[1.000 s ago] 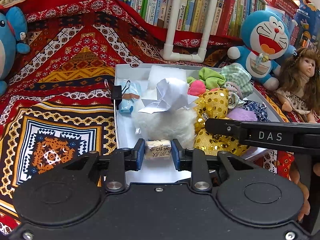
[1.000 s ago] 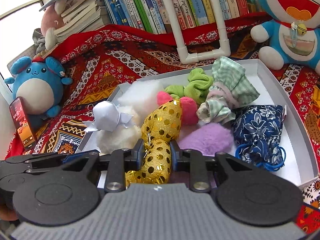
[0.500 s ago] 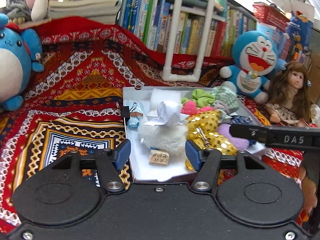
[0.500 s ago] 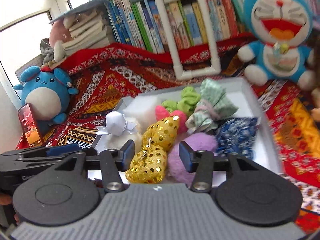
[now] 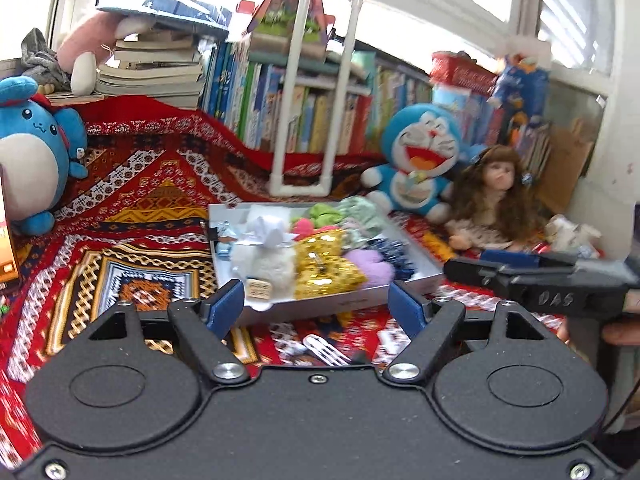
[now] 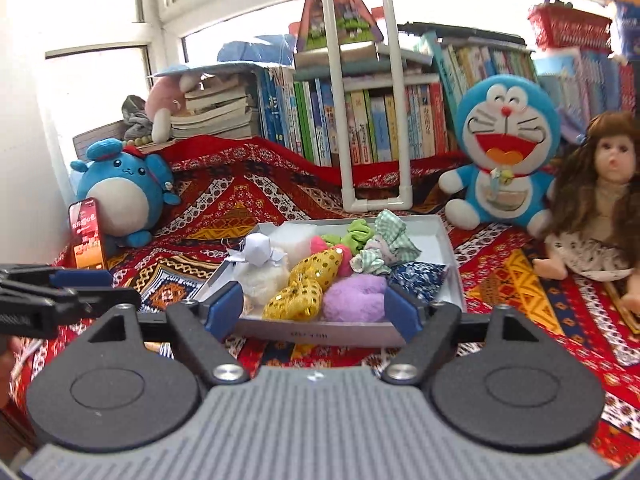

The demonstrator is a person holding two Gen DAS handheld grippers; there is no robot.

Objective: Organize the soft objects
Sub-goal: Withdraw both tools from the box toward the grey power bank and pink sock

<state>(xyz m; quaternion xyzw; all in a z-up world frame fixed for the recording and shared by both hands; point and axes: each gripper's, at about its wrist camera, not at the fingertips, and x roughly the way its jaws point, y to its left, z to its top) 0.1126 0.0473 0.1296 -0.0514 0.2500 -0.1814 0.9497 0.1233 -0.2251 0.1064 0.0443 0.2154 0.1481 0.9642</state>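
Note:
A grey tray [image 5: 408, 254] [image 6: 450, 248] on the patterned red cloth holds several soft things: a white fluffy toy [image 5: 262, 264] [image 6: 260, 276] with a paper tag, a gold sequined piece [image 5: 324, 266] [image 6: 306, 284], a purple puff [image 5: 370, 266] [image 6: 354, 298], a blue floral pouch [image 6: 416, 276], green and checked scrunchies [image 6: 384, 236]. My left gripper [image 5: 316, 306] is open and empty, held back from the tray's front edge. My right gripper [image 6: 314, 310] is open and empty, also before the tray. Each gripper shows at the edge of the other's view.
A Doraemon plush [image 6: 504, 148] and a long-haired doll [image 6: 600, 200] sit right of the tray. A blue round plush [image 6: 120, 192] and a phone [image 6: 88, 236] stand at the left. A white pipe frame [image 6: 366, 96] and shelves of books [image 6: 380, 120] back the scene.
Both grippers have let go, the left of the white toy's tag and the right of the gold sequined piece. Both opened wide and pulled back and up from the tray.

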